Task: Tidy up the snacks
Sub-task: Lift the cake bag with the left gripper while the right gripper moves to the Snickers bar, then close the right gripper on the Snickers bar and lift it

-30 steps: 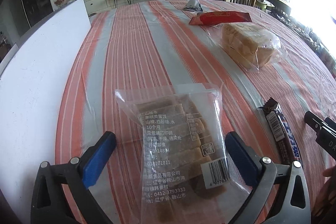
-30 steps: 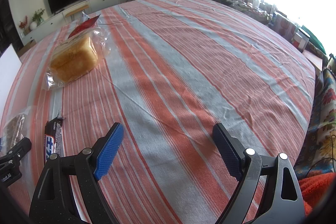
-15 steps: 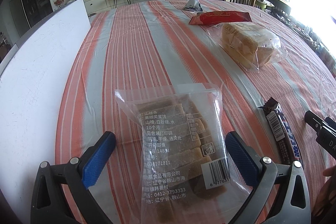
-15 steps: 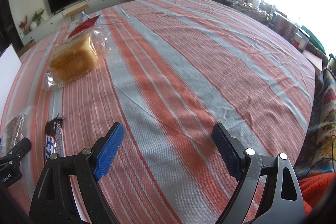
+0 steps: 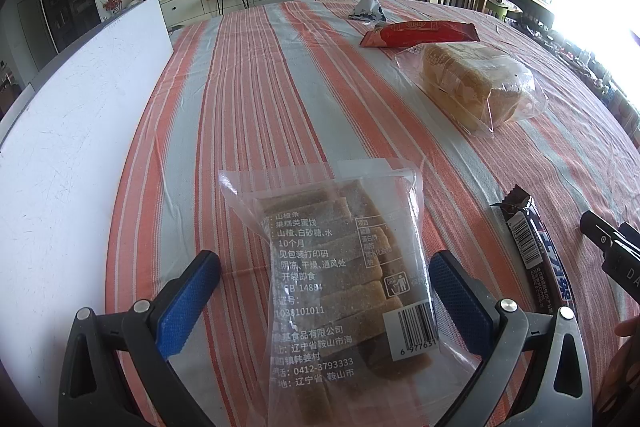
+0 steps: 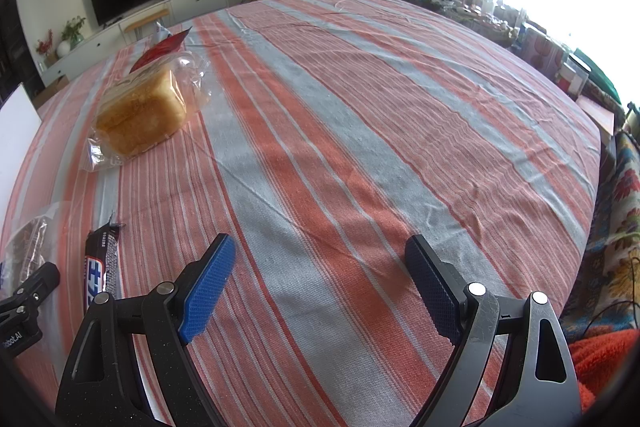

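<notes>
A clear bag of brown hawthorn strips (image 5: pixel 344 279) lies flat on the striped tablecloth between the blue pads of my left gripper (image 5: pixel 326 271), which is open and astride it. To its right lies a dark chocolate bar (image 5: pixel 536 251), also seen as the chocolate bar (image 6: pixel 100 267) in the right wrist view. Farther off sit a bagged bread loaf (image 5: pixel 476 87), a red snack packet (image 5: pixel 420 33) and a small grey pouch (image 5: pixel 368 7). My right gripper (image 6: pixel 320 275) is open over bare cloth, holding nothing. The bread loaf (image 6: pixel 144 111) lies to its far left.
A white board (image 5: pixel 72 147) runs along the table's left side. The table edge (image 6: pixel 592 187) drops off at the right toward clutter and a patterned fabric. A TV stand, plants and an orange chair stand beyond the table.
</notes>
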Action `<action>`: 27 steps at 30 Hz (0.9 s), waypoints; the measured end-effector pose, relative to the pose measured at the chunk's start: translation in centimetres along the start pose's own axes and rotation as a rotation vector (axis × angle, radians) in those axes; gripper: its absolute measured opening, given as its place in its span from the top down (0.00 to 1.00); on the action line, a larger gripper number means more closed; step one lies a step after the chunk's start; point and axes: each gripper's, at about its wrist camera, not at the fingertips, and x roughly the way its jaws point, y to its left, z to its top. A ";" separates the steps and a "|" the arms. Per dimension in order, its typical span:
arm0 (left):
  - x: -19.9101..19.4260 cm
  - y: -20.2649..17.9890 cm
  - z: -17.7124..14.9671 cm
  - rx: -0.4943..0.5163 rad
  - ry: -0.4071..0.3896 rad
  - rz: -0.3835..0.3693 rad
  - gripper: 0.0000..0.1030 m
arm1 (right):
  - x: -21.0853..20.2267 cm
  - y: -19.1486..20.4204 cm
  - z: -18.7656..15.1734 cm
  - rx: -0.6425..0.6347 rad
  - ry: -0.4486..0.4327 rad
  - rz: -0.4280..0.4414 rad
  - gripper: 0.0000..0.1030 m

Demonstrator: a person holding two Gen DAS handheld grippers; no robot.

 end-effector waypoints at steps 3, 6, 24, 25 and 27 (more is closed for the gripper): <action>0.0 0.0 0.0 0.000 0.000 0.000 0.00 | 0.0 0.0 0.0 0.000 0.000 0.000 0.13; 0.0 0.0 0.0 0.000 0.000 0.000 0.00 | 0.0 0.0 0.0 0.000 0.000 0.000 0.13; -1.1 0.6 0.3 0.028 0.059 -0.078 0.38 | -1.8 -3.5 0.9 0.221 0.059 0.465 0.16; -1.3 0.5 0.1 0.037 0.052 -0.081 0.42 | -2.3 -2.2 0.9 0.172 0.079 0.490 0.17; -1.8 0.4 -0.1 0.039 0.043 -0.070 0.46 | -3.0 1.0 1.3 0.045 0.131 0.497 0.17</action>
